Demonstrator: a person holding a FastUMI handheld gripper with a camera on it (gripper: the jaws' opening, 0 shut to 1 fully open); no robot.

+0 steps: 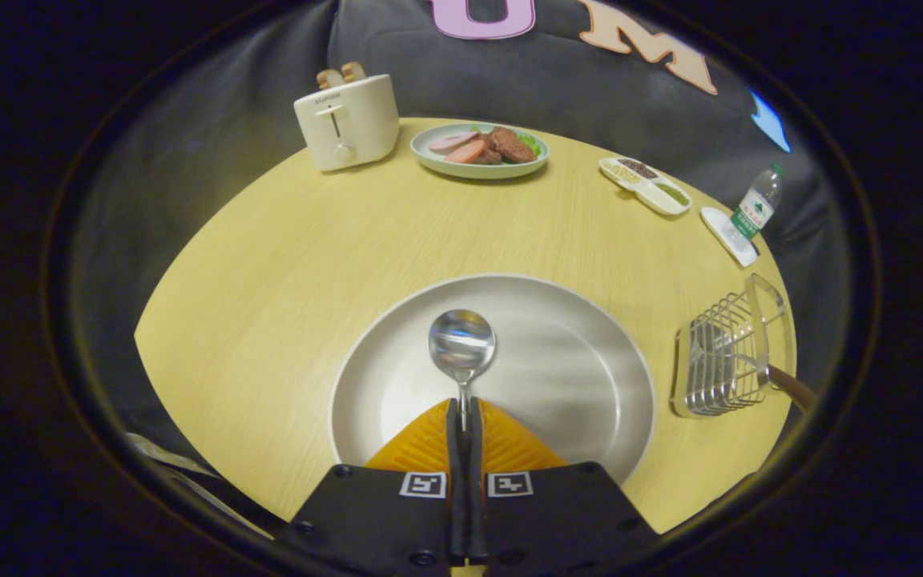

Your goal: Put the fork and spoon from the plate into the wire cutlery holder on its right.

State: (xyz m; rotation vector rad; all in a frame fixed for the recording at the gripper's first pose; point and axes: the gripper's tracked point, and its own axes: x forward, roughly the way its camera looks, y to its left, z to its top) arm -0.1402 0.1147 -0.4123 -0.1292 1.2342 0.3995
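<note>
Right now the gripper (462, 410) is clenched on the spoon (461, 344) — both fingers press together on its thin handle, almost no gap between them, and the round bowl of the spoon sticks out straight ahead of the fingertips. Spoon sits over the plate (574, 377), a big pale round one directly under and ahead of the fingers; whether the spoon bowl touches the plate surface or hovers just above it, cannot tell. The wire cutlery holder (722, 361) is off to the right of the fingers, just beside the plate's right rim but apart from it, on the wooden table (285, 264). It looks tilted in this fisheye view, with a tall loop handle at its far side. A brown handle (792, 387) pokes out of the holder on its right — likely the fork's, but the head is hidden behind the wires so not sure. Well beyond the fingers: a cream toaster (347, 120) with bread in the slots to the far left, a plate of food (479, 148) straight ahead, a divided condiment dish (644, 184) and a water bottle (756, 204) on the far right.
</note>
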